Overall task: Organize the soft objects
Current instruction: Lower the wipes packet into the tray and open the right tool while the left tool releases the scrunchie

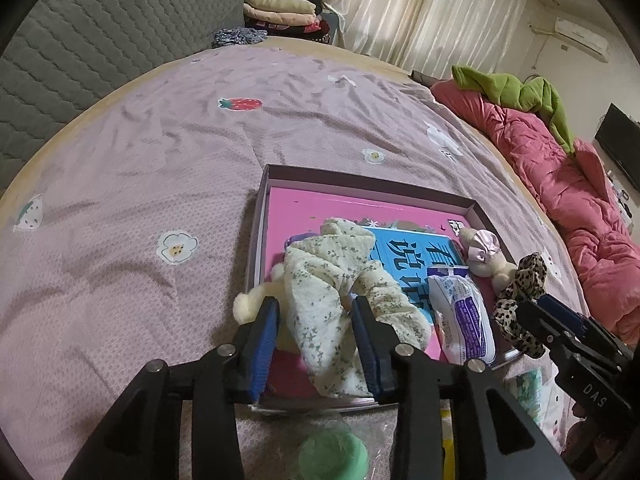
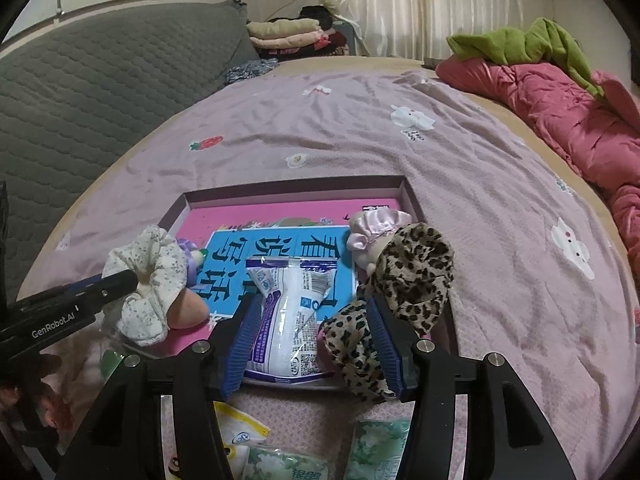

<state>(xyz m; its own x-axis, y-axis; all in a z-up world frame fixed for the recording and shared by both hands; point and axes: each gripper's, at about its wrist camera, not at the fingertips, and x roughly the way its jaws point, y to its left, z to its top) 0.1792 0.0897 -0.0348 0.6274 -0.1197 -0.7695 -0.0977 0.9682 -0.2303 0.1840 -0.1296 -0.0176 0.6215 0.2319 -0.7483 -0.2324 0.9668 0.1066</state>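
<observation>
A shallow box (image 1: 360, 178) (image 2: 296, 184) with a pink lining and a blue book lies on the bed. A cream floral cloth scrunchie (image 1: 328, 280) (image 2: 156, 264) lies over its near left corner, on a cream plush toy (image 1: 248, 304). My left gripper (image 1: 316, 320) (image 2: 128, 278) is open with this cloth between its fingers. A white tissue pack (image 2: 288, 320) (image 1: 464, 312) and a leopard scrunchie (image 2: 416, 272) (image 1: 520, 292) sit between the fingers of my right gripper (image 2: 314, 328) (image 1: 536, 308), which is open. The scrunchie drapes against its right finger. A small plush with a pink bow (image 2: 372, 224) (image 1: 480, 252) rests behind.
Green tissue packets (image 2: 376, 440) and a yellow packet (image 2: 240, 432) lie on the bed in front of the box, as does a green ball in plastic (image 1: 332, 456). A pink quilt (image 1: 560, 184) runs along the right. A grey quilted cover (image 1: 80, 60) and folded clothes (image 1: 280, 8) are behind.
</observation>
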